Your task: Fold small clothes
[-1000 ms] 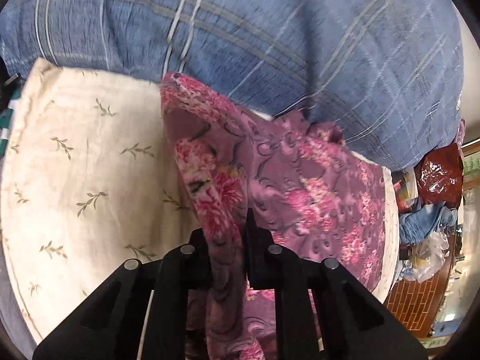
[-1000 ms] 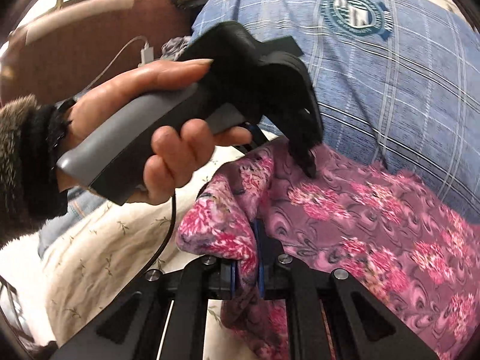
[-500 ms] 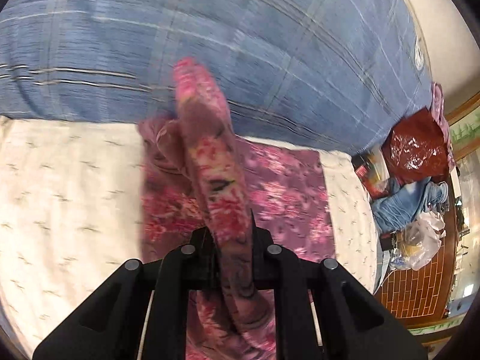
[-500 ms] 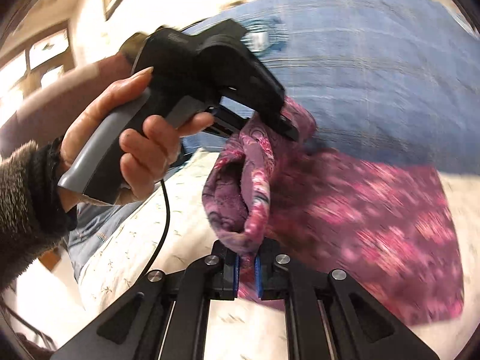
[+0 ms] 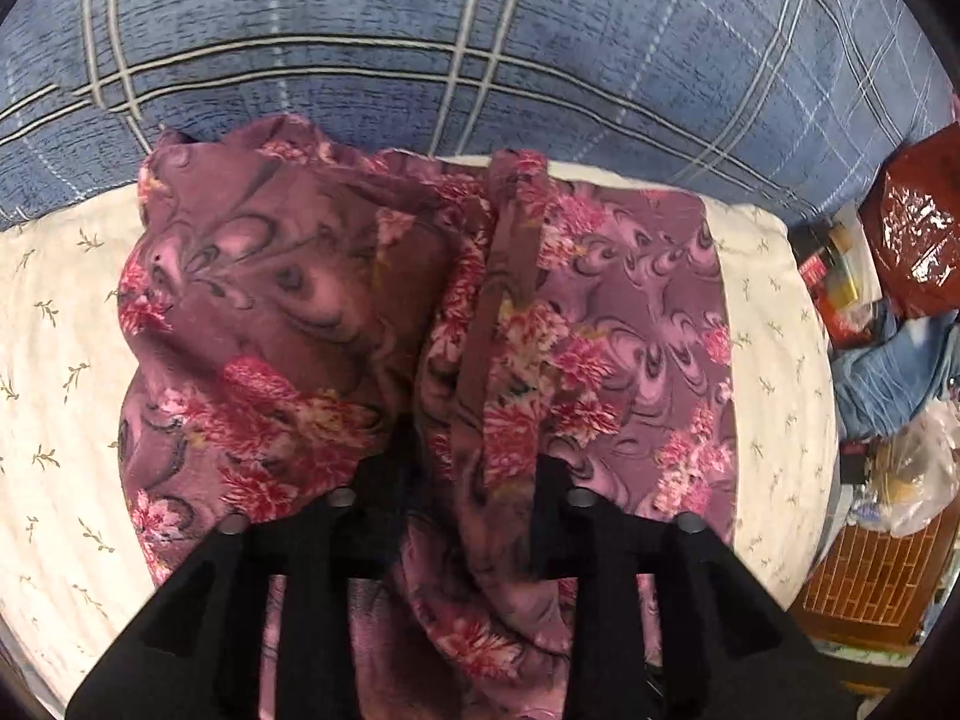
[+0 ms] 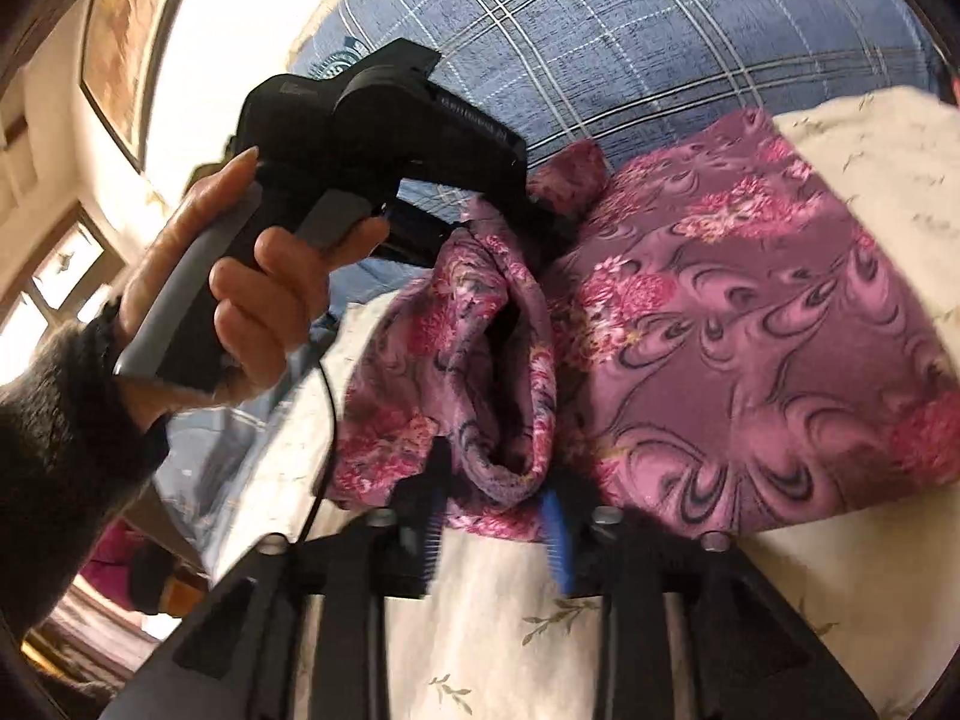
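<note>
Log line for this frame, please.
left gripper: open, garment between fingers | right gripper: open, fold between fingers | cloth on cream sheet

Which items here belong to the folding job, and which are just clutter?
Job items:
- purple floral fleece garment
- left hand-held gripper, jaws apart around a fold of it
- right hand-held gripper, jaws apart at its hem
- cream sprigged quilted pad under it

Lying about:
- blue plaid blanket
- shiny red plastic bag
- crumpled blue cloth
- clear plastic bag
</note>
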Tool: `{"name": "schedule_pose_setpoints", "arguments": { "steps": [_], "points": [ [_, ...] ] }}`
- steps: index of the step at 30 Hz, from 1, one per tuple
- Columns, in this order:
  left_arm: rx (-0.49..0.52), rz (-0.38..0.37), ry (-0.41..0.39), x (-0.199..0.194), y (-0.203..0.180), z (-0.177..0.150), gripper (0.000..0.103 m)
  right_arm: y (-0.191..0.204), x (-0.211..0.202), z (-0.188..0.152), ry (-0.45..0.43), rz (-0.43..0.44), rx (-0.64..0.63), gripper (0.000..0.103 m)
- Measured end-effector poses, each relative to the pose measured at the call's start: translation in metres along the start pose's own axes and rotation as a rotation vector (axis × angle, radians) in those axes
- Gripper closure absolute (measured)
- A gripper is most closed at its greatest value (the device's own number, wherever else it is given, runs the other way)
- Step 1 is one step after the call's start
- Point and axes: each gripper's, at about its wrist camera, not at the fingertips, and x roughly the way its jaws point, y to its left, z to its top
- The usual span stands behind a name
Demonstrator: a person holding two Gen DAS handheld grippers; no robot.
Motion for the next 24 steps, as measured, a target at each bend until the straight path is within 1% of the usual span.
{"name": "schedule_pose_setpoints", "arguments": {
  "steps": [1, 2, 3, 4, 5, 6, 7, 8, 9, 11, 13, 15, 16, 19, 21, 22, 24],
  "points": [
    [-0.010, -0.006, 0.016, 0.000, -0.002, 0.001, 0.040, -0.001, -0.001, 0.000, -0.002, 0.014, 0.006, 0.064],
    [-0.019, 0.000, 0.026, 0.000, -0.003, 0.002, 0.036, -0.001, -0.003, -0.001, -0.005, 0.019, 0.007, 0.061],
    [-0.023, 0.011, 0.026, 0.001, -0.004, 0.002, 0.035, 0.001, -0.003, -0.001, -0.008, 0.020, 0.002, 0.060],
    [-0.013, 0.041, 0.019, 0.003, -0.008, 0.001, 0.036, 0.002, -0.003, -0.002, -0.011, 0.019, 0.001, 0.060],
    [0.011, 0.071, 0.010, 0.004, -0.013, -0.001, 0.038, 0.002, -0.003, -0.001, -0.014, 0.020, 0.003, 0.061],
    [0.044, 0.126, -0.006, 0.005, -0.018, -0.004, 0.056, -0.002, -0.001, 0.001, -0.016, 0.024, 0.009, 0.063],
    [0.068, 0.175, -0.023, 0.004, -0.021, -0.007, 0.078, -0.004, -0.001, 0.002, -0.020, 0.039, 0.021, 0.068],
    [0.088, 0.221, -0.039, 0.003, -0.024, -0.009, 0.084, -0.006, -0.002, 0.002, -0.021, 0.050, 0.033, 0.091],
    [0.082, 0.221, -0.049, 0.000, -0.023, -0.012, 0.089, -0.010, -0.003, 0.003, -0.018, 0.068, 0.052, 0.094],
    [0.052, 0.187, -0.069, -0.011, -0.020, -0.015, 0.091, -0.018, -0.008, 0.006, -0.040, 0.118, 0.097, 0.094],
    [0.023, 0.129, -0.097, -0.026, -0.018, -0.019, 0.091, -0.021, -0.019, 0.012, -0.069, 0.152, 0.115, 0.095],
    [0.015, 0.080, -0.128, -0.043, -0.022, -0.020, 0.091, -0.023, -0.035, 0.019, -0.109, 0.166, 0.122, 0.095],
    [0.023, 0.060, -0.142, -0.047, -0.030, -0.020, 0.091, -0.026, -0.044, 0.024, -0.132, 0.165, 0.122, 0.095],
    [0.057, 0.008, -0.150, -0.045, -0.053, -0.016, 0.091, -0.037, -0.070, 0.036, -0.200, 0.137, 0.128, 0.095],
    [0.071, -0.027, -0.139, -0.030, -0.075, -0.009, 0.091, -0.048, -0.084, 0.039, -0.230, 0.114, 0.145, 0.095],
    [0.077, -0.031, -0.134, -0.020, -0.082, -0.006, 0.091, -0.060, -0.090, 0.040, -0.240, 0.090, 0.168, 0.094],
    [0.083, -0.010, -0.120, -0.001, -0.088, -0.003, 0.088, -0.080, -0.094, 0.037, -0.235, 0.047, 0.206, 0.094]
  ]
}}
